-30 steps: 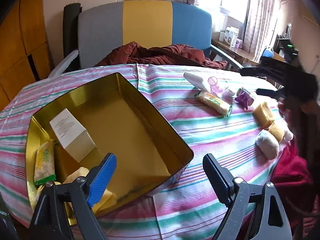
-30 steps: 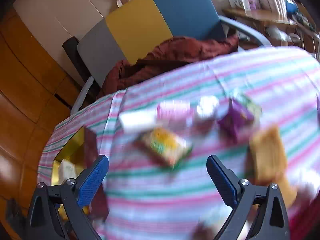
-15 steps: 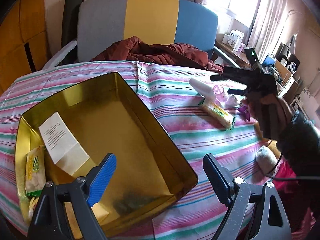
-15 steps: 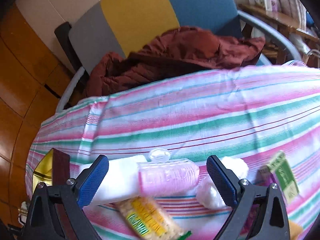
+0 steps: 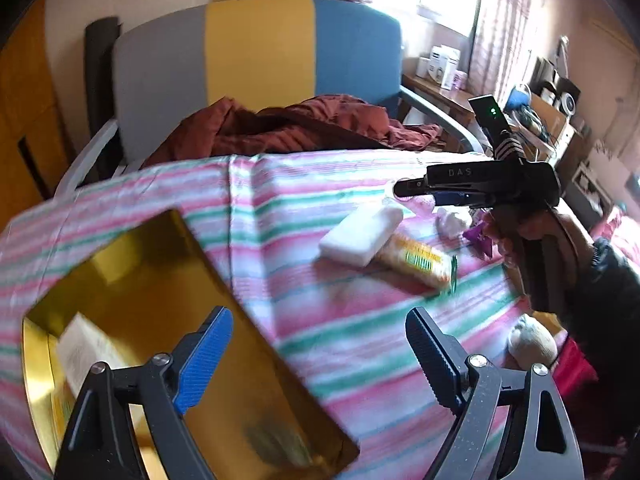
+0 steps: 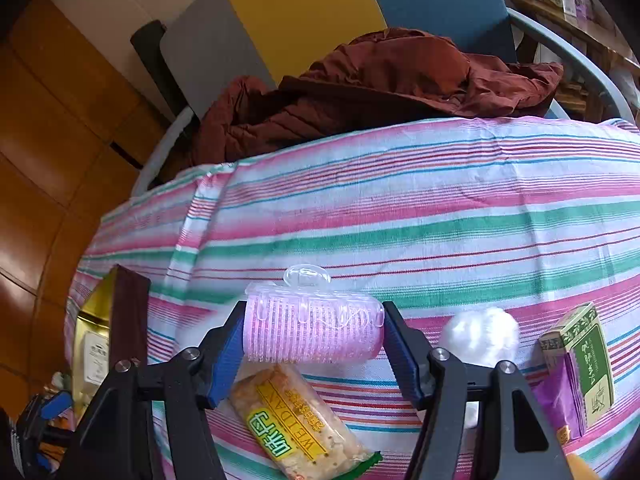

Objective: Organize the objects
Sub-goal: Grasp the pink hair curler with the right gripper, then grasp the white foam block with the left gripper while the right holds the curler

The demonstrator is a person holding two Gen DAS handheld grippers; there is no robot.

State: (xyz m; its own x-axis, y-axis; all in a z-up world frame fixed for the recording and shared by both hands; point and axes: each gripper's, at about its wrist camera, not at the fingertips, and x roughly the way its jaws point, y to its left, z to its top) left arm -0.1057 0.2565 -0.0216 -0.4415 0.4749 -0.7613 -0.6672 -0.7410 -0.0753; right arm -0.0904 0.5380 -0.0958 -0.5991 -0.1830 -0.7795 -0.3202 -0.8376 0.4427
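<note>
Pink hair roller (image 6: 313,328) lay on the striped desk (image 6: 440,208), now bracketed by the right tongs (image 6: 313,338), jaws closing from wide onto its ends. Left tongs (image 5: 316,354) hung released over the gold tin (image 5: 132,276); transfer to the tin looked next.

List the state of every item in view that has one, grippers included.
Right gripper: jaws closing, both pads against the pink hair roller.
Left gripper: jaws open, nothing between them.
Gold tin: lid off, a white box inside.
Snack bar: wrapper sealed, lying flat.
Green box: closed.
</note>
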